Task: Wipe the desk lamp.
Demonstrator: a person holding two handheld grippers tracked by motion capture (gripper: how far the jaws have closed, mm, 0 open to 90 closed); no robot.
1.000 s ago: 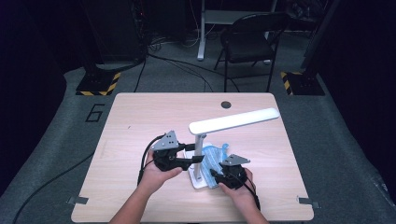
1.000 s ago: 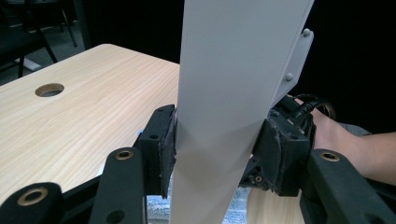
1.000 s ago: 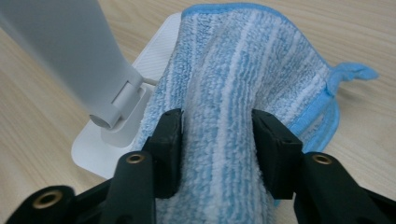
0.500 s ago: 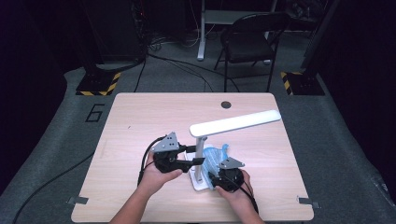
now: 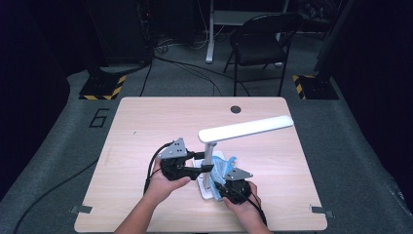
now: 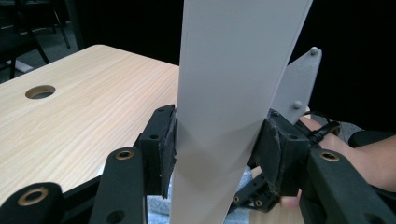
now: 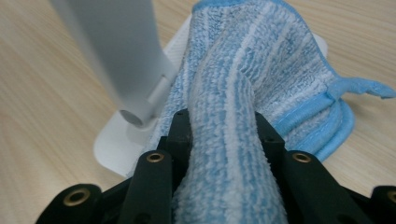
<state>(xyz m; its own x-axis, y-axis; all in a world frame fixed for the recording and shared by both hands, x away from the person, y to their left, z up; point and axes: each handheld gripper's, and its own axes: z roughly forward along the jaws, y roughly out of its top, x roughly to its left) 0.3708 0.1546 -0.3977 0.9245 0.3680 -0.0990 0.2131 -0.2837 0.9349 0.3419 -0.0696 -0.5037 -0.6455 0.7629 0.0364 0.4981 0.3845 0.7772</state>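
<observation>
Wiping the white plastic desk lamp (image 5: pixel 243 130) goes best if the striped blue microfibre cloth (image 7: pixel 247 84) stays flat on the lamp's base while the post is kept steady. The left gripper (image 6: pixel 217 154) pinches the lamp's post from the side, hand level. The right gripper (image 7: pixel 224 140), whose jaws have just been closing, nips a fold of the cloth draped over the base beside the post, low on the pale wooden desk (image 5: pixel 146 126), forearm angled forward.

White desk lamp (image 5: pixel 209 146) upright on the table, blue striped cloth (image 7: pixel 243 93) bunched over its base.
</observation>
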